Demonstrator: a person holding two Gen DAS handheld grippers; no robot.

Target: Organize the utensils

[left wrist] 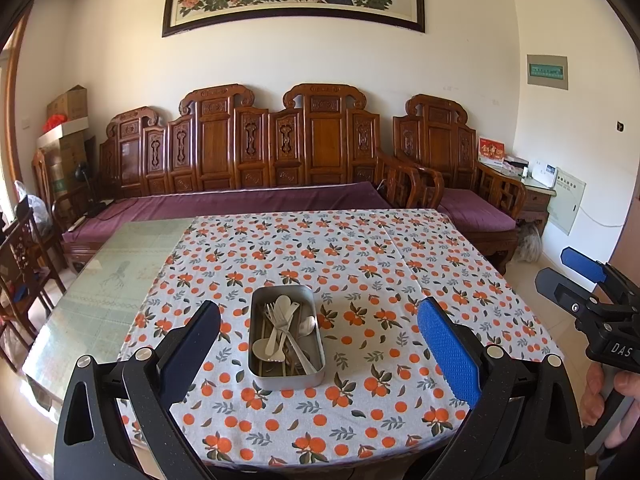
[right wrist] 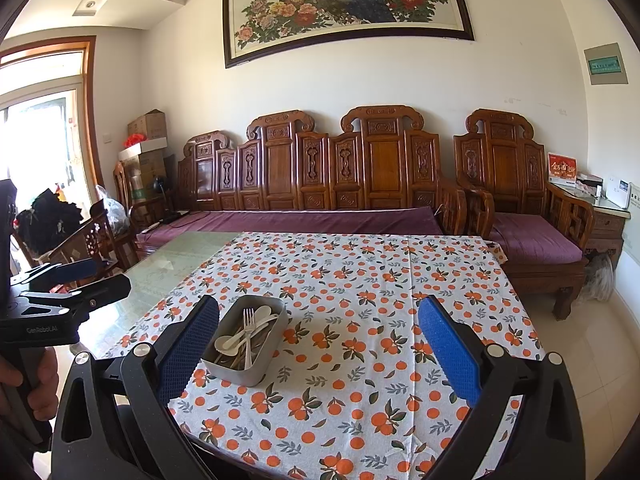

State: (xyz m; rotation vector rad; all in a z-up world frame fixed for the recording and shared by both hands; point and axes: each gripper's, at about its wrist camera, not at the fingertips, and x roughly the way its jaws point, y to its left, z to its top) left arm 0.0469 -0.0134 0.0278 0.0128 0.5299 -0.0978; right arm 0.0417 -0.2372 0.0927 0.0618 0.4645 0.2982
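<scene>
Home living room: carved wooden sofa [left wrist: 248, 160] with purple cushions, framed peacock-and-peony painting [right wrist: 344, 4] on wall, orange-print tablecloth [left wrist: 360, 264] over surface, stacked cardboard boxes [right wrist: 146, 148] in corner.

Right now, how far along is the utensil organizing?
Done: it looks finished or not yet begun. All visible utensils, a fork and spoons among them, lie jumbled in the metal tin on the tablecloth. In hand: nothing. The left gripper and right gripper are both open, above the table. Left: any sorting, if required.
</scene>
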